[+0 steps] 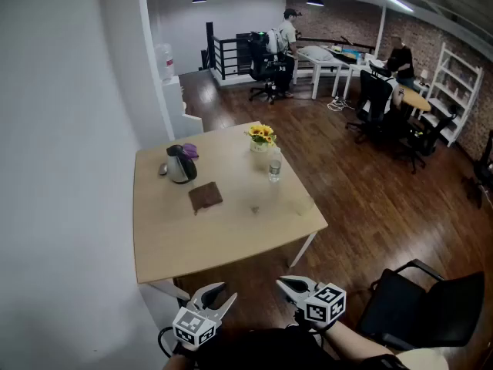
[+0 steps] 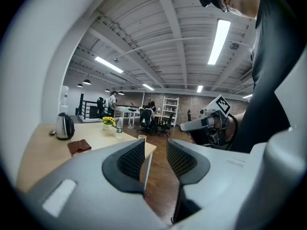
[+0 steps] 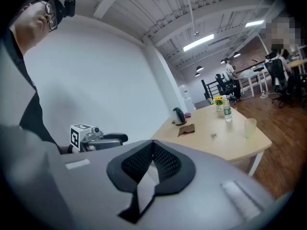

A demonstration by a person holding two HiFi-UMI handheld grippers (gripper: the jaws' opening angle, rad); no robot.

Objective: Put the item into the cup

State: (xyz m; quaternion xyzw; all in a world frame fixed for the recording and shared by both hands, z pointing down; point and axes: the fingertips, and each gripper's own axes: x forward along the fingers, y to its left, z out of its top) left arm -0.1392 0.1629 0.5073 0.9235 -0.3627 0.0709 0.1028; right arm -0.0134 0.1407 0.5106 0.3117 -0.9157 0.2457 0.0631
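**A:** Where are your jaws, and why so low?

**B:** Both hang at my waist, short of the table (image 1: 166, 245). I'd say the task is not yet begun. My left gripper (image 1: 228, 291) stands released, its pads apart and nothing held between them. My right gripper (image 1: 281, 282) is clenched, pad against pad, on nothing.

**A:** And the item?

**B:** Reading the table left to right, there is a kettle (image 1: 180, 164), a brown pouch (image 1: 206, 196), then a small dark item (image 1: 255, 208) alone on bare wood. Right of it is the clear cup (image 1: 306, 203), near the edge. Flowers (image 1: 262, 136) and a bottle (image 1: 274, 168) sit at the far side. Item and cup lie near each other but apart, probably so the carry is short.

**A:** Which view helps most?

**B:** From the head view the cup is nearly lost against the wood. My right gripper view shows it upright and pale, with the item plainly to its left. My left gripper view catches the cup at the table corner, but I cannot find the item there.
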